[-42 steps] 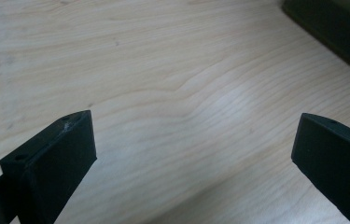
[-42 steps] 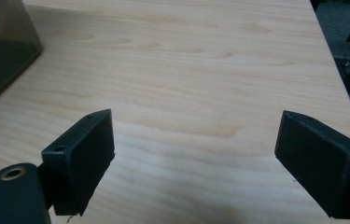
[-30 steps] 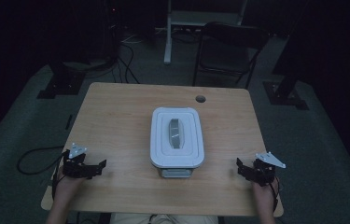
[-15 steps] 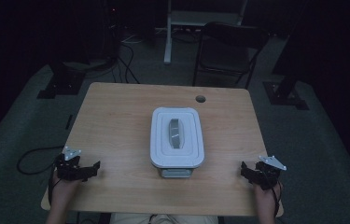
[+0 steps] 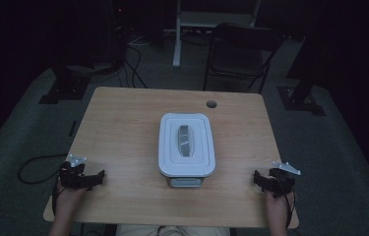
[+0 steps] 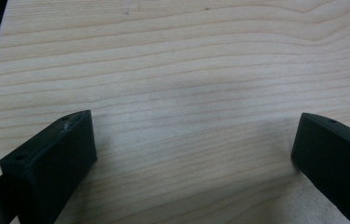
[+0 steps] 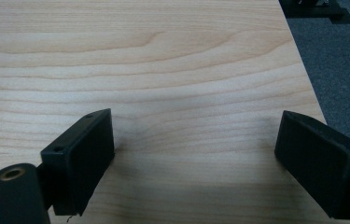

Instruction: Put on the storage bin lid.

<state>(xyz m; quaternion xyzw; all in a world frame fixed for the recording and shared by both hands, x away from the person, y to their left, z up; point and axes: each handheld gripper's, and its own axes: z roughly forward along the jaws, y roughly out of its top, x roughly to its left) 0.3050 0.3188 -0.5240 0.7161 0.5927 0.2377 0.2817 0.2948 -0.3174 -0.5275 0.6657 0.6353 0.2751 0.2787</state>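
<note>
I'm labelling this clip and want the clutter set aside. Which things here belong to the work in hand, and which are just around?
In the work:
white lidded box at the table's middle
left gripper, open, holding nothing
right gripper, open, holding nothing

Just around:
wooden table
folding chair
floor cables

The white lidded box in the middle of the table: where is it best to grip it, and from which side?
Probably the raised grey handle on the lid of the white box, from above. It runs lengthwise, so jaws should close across it.
</note>
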